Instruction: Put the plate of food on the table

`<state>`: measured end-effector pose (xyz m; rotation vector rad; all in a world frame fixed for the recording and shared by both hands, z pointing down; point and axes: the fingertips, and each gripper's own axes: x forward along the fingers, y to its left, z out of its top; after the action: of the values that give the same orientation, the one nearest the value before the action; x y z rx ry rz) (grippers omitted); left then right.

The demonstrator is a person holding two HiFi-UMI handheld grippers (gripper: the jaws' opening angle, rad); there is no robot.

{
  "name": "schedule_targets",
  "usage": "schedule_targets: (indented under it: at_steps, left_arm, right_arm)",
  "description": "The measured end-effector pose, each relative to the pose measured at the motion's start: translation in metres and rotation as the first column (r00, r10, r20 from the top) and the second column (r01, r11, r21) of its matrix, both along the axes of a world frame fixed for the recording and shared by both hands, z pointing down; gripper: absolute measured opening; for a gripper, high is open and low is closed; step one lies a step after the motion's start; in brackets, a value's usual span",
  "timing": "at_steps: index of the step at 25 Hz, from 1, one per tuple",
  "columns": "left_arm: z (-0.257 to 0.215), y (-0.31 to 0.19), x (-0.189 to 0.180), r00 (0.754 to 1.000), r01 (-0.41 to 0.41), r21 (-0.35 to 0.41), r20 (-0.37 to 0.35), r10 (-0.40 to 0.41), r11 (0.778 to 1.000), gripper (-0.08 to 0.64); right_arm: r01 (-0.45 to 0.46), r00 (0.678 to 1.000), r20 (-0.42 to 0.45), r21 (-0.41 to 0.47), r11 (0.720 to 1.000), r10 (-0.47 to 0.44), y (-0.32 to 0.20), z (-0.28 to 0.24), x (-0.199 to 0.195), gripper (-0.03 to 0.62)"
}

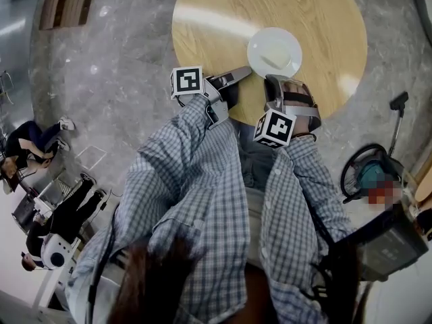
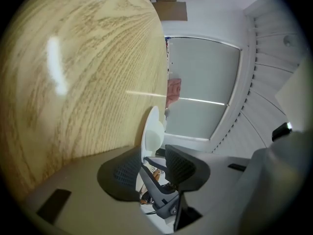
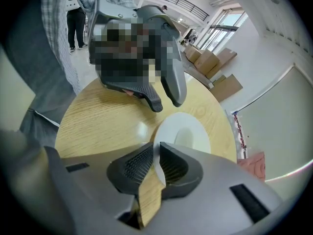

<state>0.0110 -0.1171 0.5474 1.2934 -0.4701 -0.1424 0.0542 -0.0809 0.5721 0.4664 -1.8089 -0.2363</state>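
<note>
Plate (image 1: 274,51) set on bench (image 1: 324,19); rim pinched by right gripper (image 1: 275,81), left gripper (image 1: 241,73) spread. Plate could be dragged if withdrawn unreleased.

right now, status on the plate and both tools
Left tool open at the plate rim. Right tool shut on the plate's near rim. Plate sits flat on the round table. Nothing else on the tabletop in view.

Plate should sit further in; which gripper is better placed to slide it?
Right. The right gripper clamps the near rim of the round white plate; the left gripper stands open, holding nothing.
</note>
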Motion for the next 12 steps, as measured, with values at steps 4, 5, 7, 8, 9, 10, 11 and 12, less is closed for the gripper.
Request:
schedule_targets:
  at_steps: [4,5,7,8,9,10,11,12]
  left_arm:
    - [0.0,0.008,-0.009,0.999,0.032,-0.008,-0.025,-0.033,0.999,0.143]
    - [0.001,0.009,-0.011,0.999,0.03,-0.004,-0.018,-0.03,1.0,0.143]
    - [0.004,0.009,-0.013,1.0,0.022,0.002,0.002,-0.022,1.0,0.141]
    - [0.003,0.009,-0.012,1.0,0.025,0.005,-0.003,-0.025,1.0,0.141]
    - [0.002,0.009,-0.01,0.999,0.03,0.008,-0.011,-0.03,1.0,0.141]
    - [0.001,0.008,-0.008,0.999,0.033,0.016,-0.012,-0.033,0.999,0.141]
    - [0.001,0.009,-0.007,1.0,0.031,0.028,0.002,-0.031,0.999,0.141]
    - [0.002,0.01,-0.006,0.999,0.024,0.045,0.024,-0.025,0.999,0.141]
  right_arm:
    - [-0.023,0.999,0.03,-0.015,1.0,0.023,0.004,0.005,-0.004,0.046]
    - [-0.023,0.999,0.036,-0.022,1.0,0.023,0.004,0.006,-0.004,0.047]
    - [-0.034,0.998,0.056,-0.039,0.999,0.036,0.003,0.007,-0.006,0.046]
    - [-0.048,0.996,0.072,-0.05,0.998,0.051,0.003,0.007,-0.006,0.046]
    - [-0.065,0.994,0.089,-0.061,0.996,0.07,0.003,0.006,-0.005,0.046]
    - [-0.084,0.99,0.106,-0.07,0.994,0.091,0.003,0.006,-0.003,0.048]
    - [-0.103,0.986,0.125,-0.076,0.992,0.112,0.003,0.004,-0.001,0.048]
    - [-0.124,0.98,0.147,-0.084,0.989,0.136,0.003,0.002,0.0,0.048]
